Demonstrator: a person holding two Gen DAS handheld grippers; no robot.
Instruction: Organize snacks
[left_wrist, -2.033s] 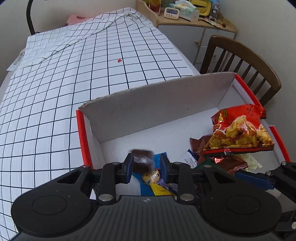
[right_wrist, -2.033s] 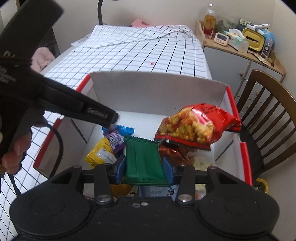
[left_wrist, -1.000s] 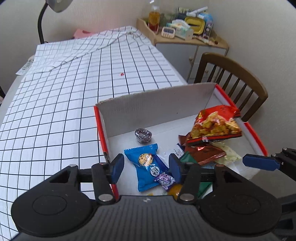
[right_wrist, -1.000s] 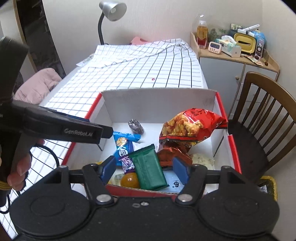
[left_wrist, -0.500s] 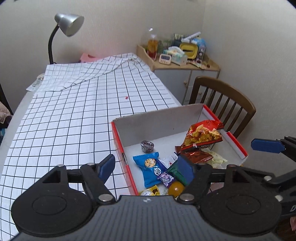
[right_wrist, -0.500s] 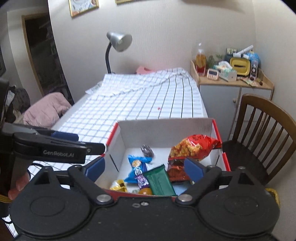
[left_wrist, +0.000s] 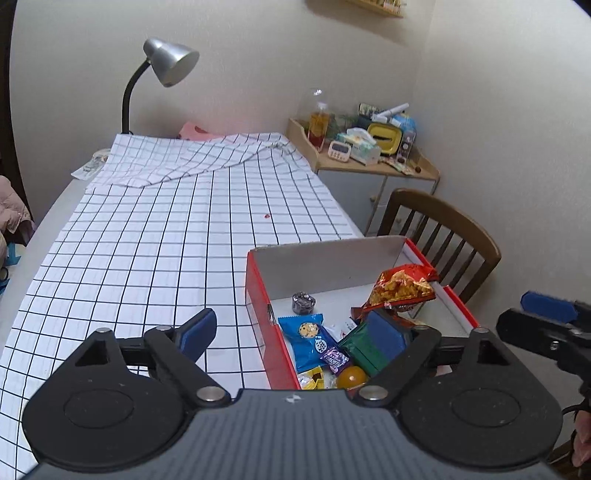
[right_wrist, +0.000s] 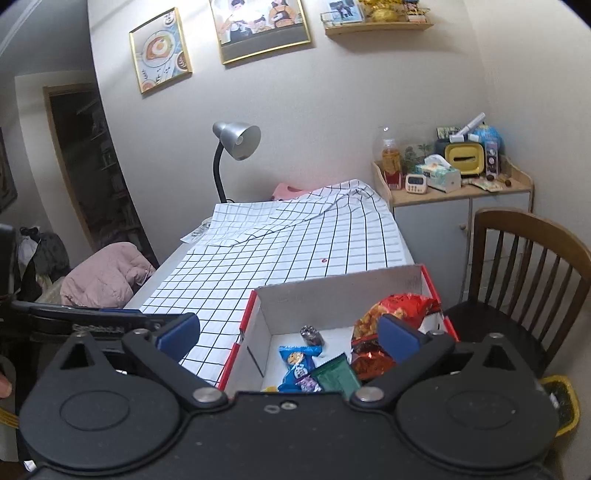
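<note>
Left tool (left_wrist: 291, 334) and right tool (right_wrist: 288, 332) released snacks, jaws opening, risen from box (left_wrist: 258, 295)

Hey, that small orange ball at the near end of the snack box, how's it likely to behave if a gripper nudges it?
The orange ball looks round and glossy, so it would probably roll and may slip between pads. Wrappers crowd it inside the box, likely stopping it quickly.

box (left_wrist: 258, 295): 1 | snack packets (left_wrist: 306, 338): about 7 | lamp (left_wrist: 168, 66): 1 | chair (left_wrist: 443, 221): 1
</note>
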